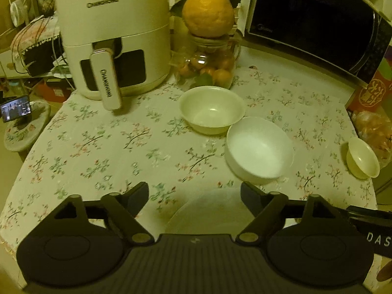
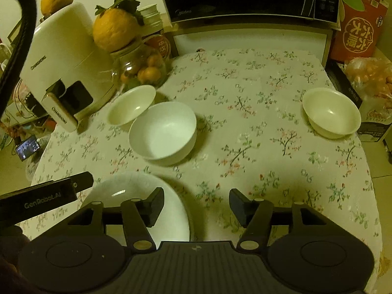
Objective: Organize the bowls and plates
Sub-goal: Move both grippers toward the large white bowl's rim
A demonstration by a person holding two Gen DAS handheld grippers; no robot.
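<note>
On floral cloth (image 2: 245, 103): three round glossy bowls (image 2: 163, 132), plate (image 2: 137, 191), seemingly ceramic.

The left gripper (image 1: 194, 197) is showing a dark grey ribbed body, two round side housings with oval insets, and black angled arms pinned with pale brass-coloured screws. Its fingers (image 1: 137, 193) are ending in dark blue-grey pads. The right gripper (image 2: 196, 203) is wearing the same build: ribbed centre, a small pale mark, brass-coloured pivots, dark pads. In the right view the left gripper's black side bar is reading "GenRobot.AI" in pale letters, and a thick black cable (image 2: 19, 36) is curving overhead.
</note>
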